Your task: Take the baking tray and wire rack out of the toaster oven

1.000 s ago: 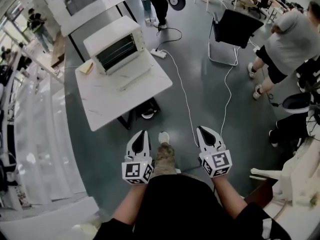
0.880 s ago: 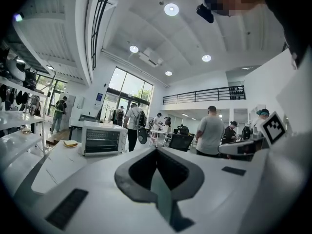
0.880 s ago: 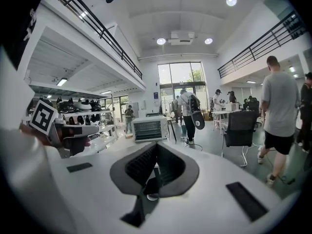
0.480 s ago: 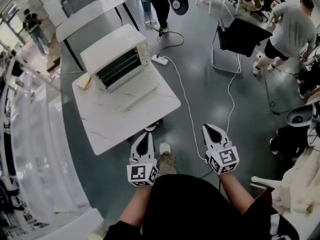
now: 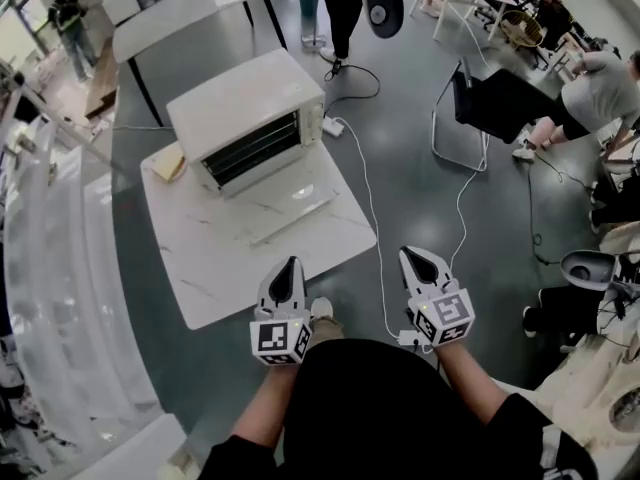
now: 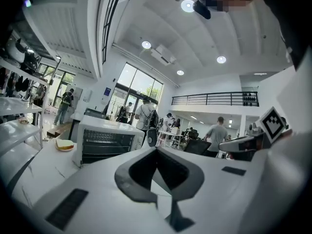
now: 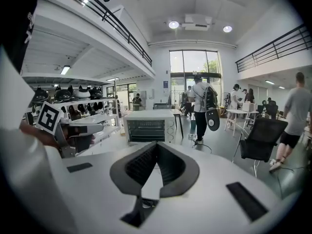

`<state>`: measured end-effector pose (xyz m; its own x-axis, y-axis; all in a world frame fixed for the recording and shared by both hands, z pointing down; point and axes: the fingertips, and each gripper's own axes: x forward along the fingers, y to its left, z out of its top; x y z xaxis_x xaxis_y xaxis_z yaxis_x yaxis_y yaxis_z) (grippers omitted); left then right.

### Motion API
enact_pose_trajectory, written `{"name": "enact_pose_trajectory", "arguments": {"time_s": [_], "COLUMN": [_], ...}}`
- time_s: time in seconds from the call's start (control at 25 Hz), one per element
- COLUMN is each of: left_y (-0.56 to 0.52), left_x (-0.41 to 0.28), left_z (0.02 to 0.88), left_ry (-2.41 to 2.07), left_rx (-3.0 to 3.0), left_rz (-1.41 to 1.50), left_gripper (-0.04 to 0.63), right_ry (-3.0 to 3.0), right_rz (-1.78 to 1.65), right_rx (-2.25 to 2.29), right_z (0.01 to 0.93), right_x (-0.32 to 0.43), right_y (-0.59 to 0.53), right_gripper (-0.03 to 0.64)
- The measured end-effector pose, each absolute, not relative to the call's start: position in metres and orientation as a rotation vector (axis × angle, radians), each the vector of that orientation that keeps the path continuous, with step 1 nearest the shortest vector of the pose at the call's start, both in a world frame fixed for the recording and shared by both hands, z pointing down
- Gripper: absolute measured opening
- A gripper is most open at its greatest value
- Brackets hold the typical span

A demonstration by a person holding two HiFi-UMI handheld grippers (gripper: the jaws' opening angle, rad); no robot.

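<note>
a white table [image 5: 225,268] is seen on a grey floor, with the toaster oven [image 5: 250,118] set at its far end. the left gripper [image 5: 290,266] and right gripper [image 5: 410,257] are held closed and empty, well apart from the oven.

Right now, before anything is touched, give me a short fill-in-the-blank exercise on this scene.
1. The white box-shaped toaster oven stands on a white marble-patterned ___.
2. The left tool and the right tool are both ___ and hold nothing.
3. In the head view, the small yellow item lies at the oven's ___ side.
Missing words: table; shut; left.
</note>
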<state>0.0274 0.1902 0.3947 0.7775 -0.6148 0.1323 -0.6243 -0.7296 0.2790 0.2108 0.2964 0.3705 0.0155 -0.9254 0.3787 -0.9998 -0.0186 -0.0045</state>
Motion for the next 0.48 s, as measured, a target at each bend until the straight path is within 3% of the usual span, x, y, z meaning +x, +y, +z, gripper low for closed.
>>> {"name": "enact_pose_trajectory", "arguments": {"time_s": [0.48], "left_y": [0.108], "left_x": [0.0], "left_z": [0.41], "left_ry": [-1.089], "left_rx": [2.574], "left_rz": [0.048], "left_gripper": [0.018], "right_ry": [-2.06], "right_rz": [0.403], "right_rx": [1.906], "right_z": [0.385], "right_x": [0.208], "right_y": [0.194], "right_gripper": [0.021]}}
